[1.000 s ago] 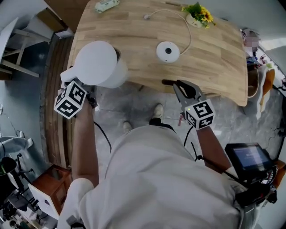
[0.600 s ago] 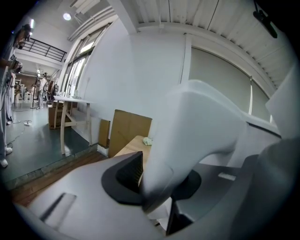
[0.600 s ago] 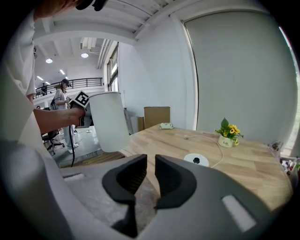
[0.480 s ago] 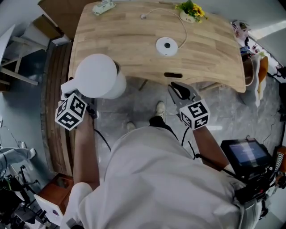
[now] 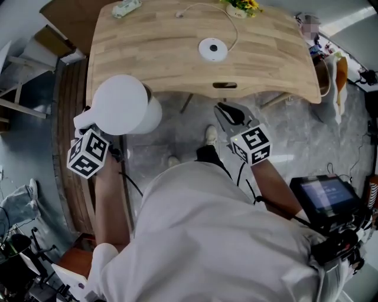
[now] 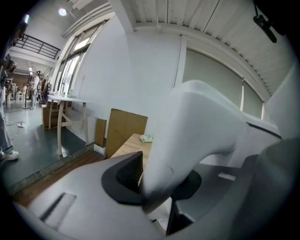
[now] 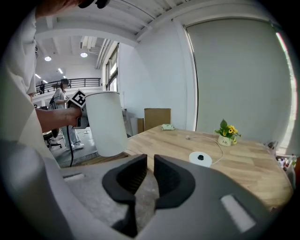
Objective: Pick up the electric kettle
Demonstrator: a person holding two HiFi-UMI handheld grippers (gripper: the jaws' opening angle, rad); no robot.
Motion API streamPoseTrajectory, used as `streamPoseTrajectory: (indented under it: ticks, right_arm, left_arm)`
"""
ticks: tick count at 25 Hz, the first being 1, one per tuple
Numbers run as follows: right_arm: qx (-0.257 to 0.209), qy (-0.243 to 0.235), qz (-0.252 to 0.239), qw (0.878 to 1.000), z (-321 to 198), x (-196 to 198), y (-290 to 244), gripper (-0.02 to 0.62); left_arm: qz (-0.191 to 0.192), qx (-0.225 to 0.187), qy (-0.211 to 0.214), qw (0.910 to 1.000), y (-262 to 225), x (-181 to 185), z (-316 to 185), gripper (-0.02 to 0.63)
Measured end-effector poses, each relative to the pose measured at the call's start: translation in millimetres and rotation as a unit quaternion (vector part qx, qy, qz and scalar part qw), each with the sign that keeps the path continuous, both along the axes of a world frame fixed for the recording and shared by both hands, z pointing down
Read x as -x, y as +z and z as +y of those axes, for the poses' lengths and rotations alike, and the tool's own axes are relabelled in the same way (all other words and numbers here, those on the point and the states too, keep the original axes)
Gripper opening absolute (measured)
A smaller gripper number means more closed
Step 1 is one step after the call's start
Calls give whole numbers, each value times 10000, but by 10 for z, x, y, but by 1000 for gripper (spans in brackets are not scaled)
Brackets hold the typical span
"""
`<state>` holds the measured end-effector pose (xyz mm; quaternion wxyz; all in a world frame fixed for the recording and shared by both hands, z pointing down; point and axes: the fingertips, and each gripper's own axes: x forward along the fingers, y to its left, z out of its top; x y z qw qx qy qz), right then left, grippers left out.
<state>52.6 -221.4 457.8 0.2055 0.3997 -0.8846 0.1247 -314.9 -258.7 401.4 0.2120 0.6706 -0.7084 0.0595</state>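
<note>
The white electric kettle [image 5: 121, 105] hangs in the air off the table's near left corner, clear of the wood. My left gripper [image 5: 88, 122] is shut on its handle [image 6: 187, 136], which fills the space between the jaws of the left gripper [image 6: 161, 180]. In the right gripper view the kettle [image 7: 105, 123] hangs upright at the left, held by the person's arm. My right gripper [image 5: 222, 108] hovers just off the table's near edge, jaws together and empty; the right gripper [image 7: 150, 164] points across the table. The kettle's round base [image 5: 212, 49] stays on the table.
The wooden table [image 5: 177, 65] carries the base [image 7: 200, 158] with its white cord, a small flower pot [image 5: 239, 6] and a pale object [image 5: 126, 7] at the far left corner. A cardboard box [image 7: 157, 118] stands behind. A screen device [image 5: 325, 194] sits at my right.
Both grippers have drawn back from the table towards the person. The kettle stays in the left gripper and has come off the table's corner. The right gripper's jaws stay together.
</note>
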Motion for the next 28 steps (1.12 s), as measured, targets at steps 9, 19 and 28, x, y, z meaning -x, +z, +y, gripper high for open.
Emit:
streamPoseTrajectory:
  ticks: [9,19,28]
  right_arm:
    - [-186,-58,65,9998,361,326,-100,38]
    - [-257,-116,184,9994,350,341,-98,31]
    - [-277,-90,208,9994,364,320,-117,28]
  left_arm:
    - [37,-75,131,9999,-28,206,378,100]
    - [56,-79,201,9998,4,117,364,100]
    - [53,-74,289,9995,8,43,353,100]
